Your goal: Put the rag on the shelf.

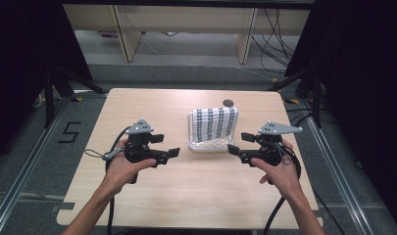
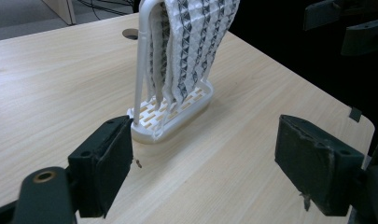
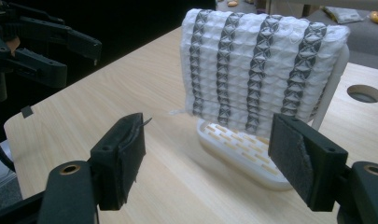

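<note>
The jaws of the left gripper [image 1: 172, 152] and the right gripper [image 1: 233, 149] are held apart, nothing between them. Between the two grippers, just ahead of both, a white and grey-striped waffle-weave cloth [image 1: 215, 123] is draped over a white plastic slotted rack [image 1: 202, 146]. Bare light wooden table [image 1: 196, 196] lies around. A black "5" [image 1: 70, 132] is marked on the floor, left of the table edge.

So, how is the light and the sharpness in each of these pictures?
High view: even light on the table, black surroundings, slightly soft. Left gripper view: the rack is sharp, dark background at the right. Right gripper view: the cloth is bright and crisp, the near pads slightly soft, dark behind.
</note>
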`<state>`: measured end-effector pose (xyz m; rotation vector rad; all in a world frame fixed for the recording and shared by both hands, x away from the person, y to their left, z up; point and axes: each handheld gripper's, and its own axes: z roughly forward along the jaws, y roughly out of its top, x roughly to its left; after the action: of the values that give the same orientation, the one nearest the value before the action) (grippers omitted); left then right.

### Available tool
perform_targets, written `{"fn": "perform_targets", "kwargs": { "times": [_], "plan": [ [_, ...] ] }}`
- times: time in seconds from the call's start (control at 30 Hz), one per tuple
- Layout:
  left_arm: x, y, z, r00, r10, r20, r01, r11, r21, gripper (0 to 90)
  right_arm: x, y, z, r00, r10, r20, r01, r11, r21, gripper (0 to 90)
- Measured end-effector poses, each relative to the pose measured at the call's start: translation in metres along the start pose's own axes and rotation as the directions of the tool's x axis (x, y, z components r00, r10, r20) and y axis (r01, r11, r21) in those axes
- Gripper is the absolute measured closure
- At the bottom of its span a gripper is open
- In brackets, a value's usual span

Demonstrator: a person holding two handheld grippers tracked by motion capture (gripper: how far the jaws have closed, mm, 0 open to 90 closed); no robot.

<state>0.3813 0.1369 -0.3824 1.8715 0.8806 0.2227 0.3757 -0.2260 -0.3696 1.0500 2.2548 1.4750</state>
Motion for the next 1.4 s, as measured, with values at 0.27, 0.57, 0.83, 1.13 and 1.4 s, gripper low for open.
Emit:
{"fn": "perform_targets", "kwargs": {
  "times": [0.27,0.57,0.83,1.13,1.4],
  "plan": [
    [-0.005,-0.009,-0.001,0.9997,0.021,0.010,-0.021,0.9998,-0.004,16.5,0.004,-0.008,-0.003,1.0000,0.004,0.004,-0.004,1.000,0.006,28.4],
    [-0.012,-0.024,-0.003,0.9992,0.039,0.010,-0.039,0.9990,0.022,16.3,0.008,-0.020,-0.004,0.9998,-0.010,-0.017,0.010,1.000,0.015,28.4],
    [-0.016,-0.035,-0.010,0.9983,0.058,0.006,-0.058,0.9977,0.036,16.3,0.016,-0.029,-0.007,0.9994,0.010,-0.033,-0.010,1.000,0.006,28.4],
    [-0.022,-0.051,-0.012,0.9972,0.072,0.019,-0.073,0.9963,0.046,16.2,0.024,-0.040,-0.005,0.9991,-0.032,-0.026,0.033,0.999,0.042,28.1],
    [-0.029,-0.062,-0.012,0.9965,0.081,0.021,-0.082,0.9946,0.064,16.1,0.027,-0.055,-0.002,0.9989,-0.002,-0.048,0.005,0.998,0.069,28.1]
  ]
}}
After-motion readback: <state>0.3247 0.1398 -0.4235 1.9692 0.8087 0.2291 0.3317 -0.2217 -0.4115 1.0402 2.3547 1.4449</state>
